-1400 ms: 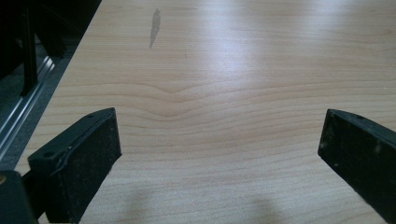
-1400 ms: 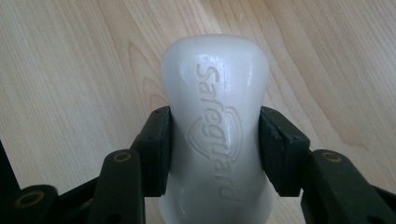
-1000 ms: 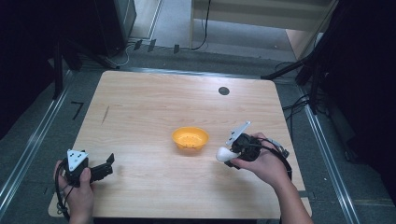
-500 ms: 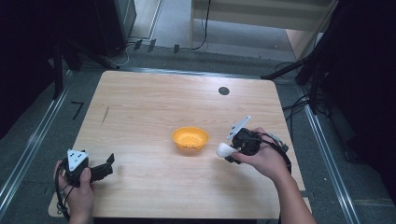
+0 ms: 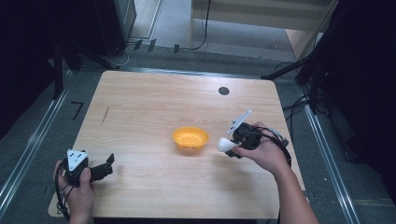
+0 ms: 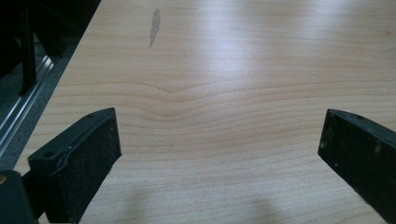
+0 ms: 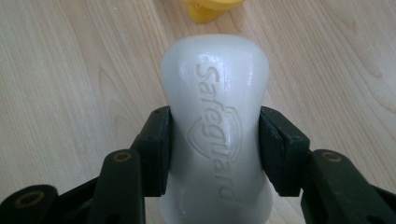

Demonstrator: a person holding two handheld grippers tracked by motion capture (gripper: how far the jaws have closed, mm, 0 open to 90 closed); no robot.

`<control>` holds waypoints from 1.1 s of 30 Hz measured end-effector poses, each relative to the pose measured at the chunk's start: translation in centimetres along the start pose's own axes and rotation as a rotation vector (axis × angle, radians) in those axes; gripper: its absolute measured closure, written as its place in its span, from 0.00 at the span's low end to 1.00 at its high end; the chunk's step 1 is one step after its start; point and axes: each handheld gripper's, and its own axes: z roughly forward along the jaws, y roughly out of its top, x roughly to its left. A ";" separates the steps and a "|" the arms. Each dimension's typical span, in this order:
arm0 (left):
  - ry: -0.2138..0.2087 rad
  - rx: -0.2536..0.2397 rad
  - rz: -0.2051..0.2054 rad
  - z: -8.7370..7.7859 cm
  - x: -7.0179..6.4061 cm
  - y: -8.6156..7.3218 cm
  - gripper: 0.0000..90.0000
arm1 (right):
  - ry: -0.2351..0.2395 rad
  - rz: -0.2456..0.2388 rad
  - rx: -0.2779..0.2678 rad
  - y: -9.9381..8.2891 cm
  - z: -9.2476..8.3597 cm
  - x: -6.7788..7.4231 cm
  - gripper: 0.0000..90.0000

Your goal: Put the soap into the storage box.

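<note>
Plainly, your right hand-held gripper was clamped on a white bar of soap, both pads pressed against its narrow waist. Its own view gave you what the high view could not: the embossed "Safeguard" lettering running along the bar, and the yellow edge of the bowl cut off at the top of the frame, just beyond the soap's far end. From the high view the soap was only a small pale lump at the tip of your right hand-held gripper, held just above the desk and close beside the orange-yellow bowl — not touching it, as far as could be made out.

Your left hand-held gripper rested near the desk's near left corner, well apart from bowl and soap. In its own view the two black jaws stood wide apart with nothing but bare wood grain between them, plus a dark smear on the desk farther off.

A small black disc sat near the far edge of the desk — what it was could not be told. Your right hand covered most of that gripper's body, and the soap's rear end was hidden between the jaws.
</note>
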 end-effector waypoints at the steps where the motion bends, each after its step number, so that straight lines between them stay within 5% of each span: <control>1: -0.001 0.001 0.001 0.0 0.0 0.0 0.00 | -0.003 -0.011 -0.004 0.1 0.0 -0.1 0.56; 33: -0.003 -0.004 0.000 0.0 0.0 0.0 0.00 | 0.010 -0.086 -0.016 3.6 0.9 -1.1 0.56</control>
